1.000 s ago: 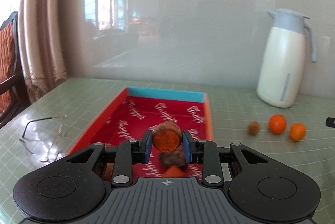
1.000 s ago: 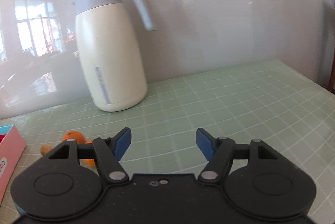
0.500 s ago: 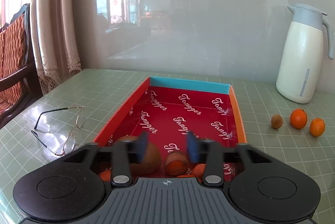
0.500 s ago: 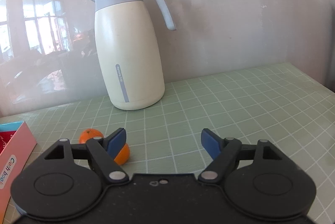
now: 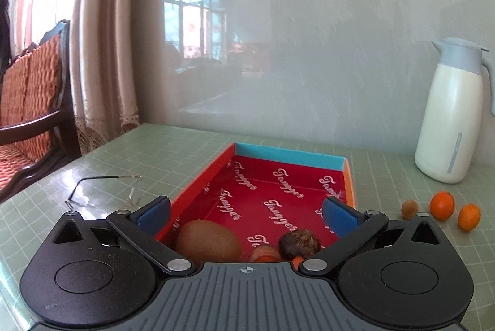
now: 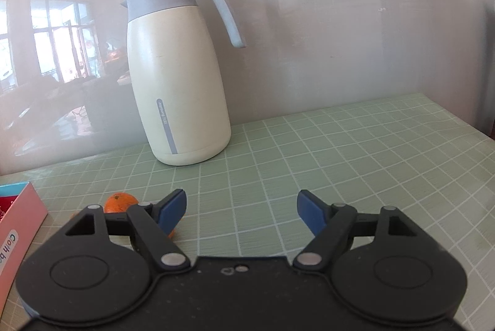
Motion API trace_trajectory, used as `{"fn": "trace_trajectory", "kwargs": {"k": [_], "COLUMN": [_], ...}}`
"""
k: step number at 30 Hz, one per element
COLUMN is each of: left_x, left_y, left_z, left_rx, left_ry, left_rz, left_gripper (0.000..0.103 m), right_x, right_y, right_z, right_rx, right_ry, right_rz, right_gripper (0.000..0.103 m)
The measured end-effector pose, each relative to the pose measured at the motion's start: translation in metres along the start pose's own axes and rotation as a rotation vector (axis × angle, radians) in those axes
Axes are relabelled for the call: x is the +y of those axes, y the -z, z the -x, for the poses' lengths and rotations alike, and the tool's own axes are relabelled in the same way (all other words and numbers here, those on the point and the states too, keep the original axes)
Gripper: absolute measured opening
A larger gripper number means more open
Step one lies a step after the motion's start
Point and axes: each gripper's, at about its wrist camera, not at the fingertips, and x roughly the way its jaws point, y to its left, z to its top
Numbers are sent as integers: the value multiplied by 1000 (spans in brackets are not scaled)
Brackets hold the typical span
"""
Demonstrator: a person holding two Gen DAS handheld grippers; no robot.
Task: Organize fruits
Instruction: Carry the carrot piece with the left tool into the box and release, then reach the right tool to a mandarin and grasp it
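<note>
Left tool [image 5: 246,211]: we find its jaws opening, pinching nothing; kiwi [image 5: 208,241] and dark fruit [image 5: 298,244] lie beneath in the tray [image 5: 289,156]. Right tool [image 6: 241,208] spread, orange [image 6: 119,202] beside its left finger.

Left view: hand-held gripper body covers the near end of the box [image 5: 349,176]; kiwi [image 5: 208,241] bottom hidden, orange pieces [image 5: 263,253] beside it mostly hidden, can't tell which fruit. Dark round fruit [image 5: 299,243] partly hidden, type unclear. Small brown fruit [image 5: 409,209] on the table [image 5: 185,151] too small to identify. Jug [image 5: 448,120] handle cut by right edge. Right view: box corner [image 6: 18,216] cut by left edge, print unreadable; one orange [image 6: 120,201] half hidden behind the finger, second orange [image 6: 171,233] just a sliver.
</note>
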Motion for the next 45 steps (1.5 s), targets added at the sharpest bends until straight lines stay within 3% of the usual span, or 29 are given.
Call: {"fn": "trace_trajectory", "kwargs": {"k": [11, 24, 27, 37, 41, 45], "left_x": [22, 46, 53, 73, 77, 79], "left_y": [3, 6, 5, 7, 7, 6], "left_z": [-9, -23, -23, -31, -32, -32], "left_rx": [26, 41, 40, 61, 64, 64], "left_ry": [-43, -66, -70, -93, -97, -100], "left_rz": [66, 102, 115, 142, 143, 145], "left_gripper": [103, 103, 103, 103, 103, 103], "right_x": [28, 58, 60, 67, 71, 75], "right_y": [8, 19, 18, 18, 18, 19], "right_z": [-2, -22, -26, -39, -44, -44], "right_rx": [-18, 32, 52, 102, 125, 122], "right_ry": [-53, -90, -90, -86, -104, -93], "right_rz": [113, 200, 194, 198, 203, 219], "right_gripper": [78, 71, 61, 54, 39, 37]}}
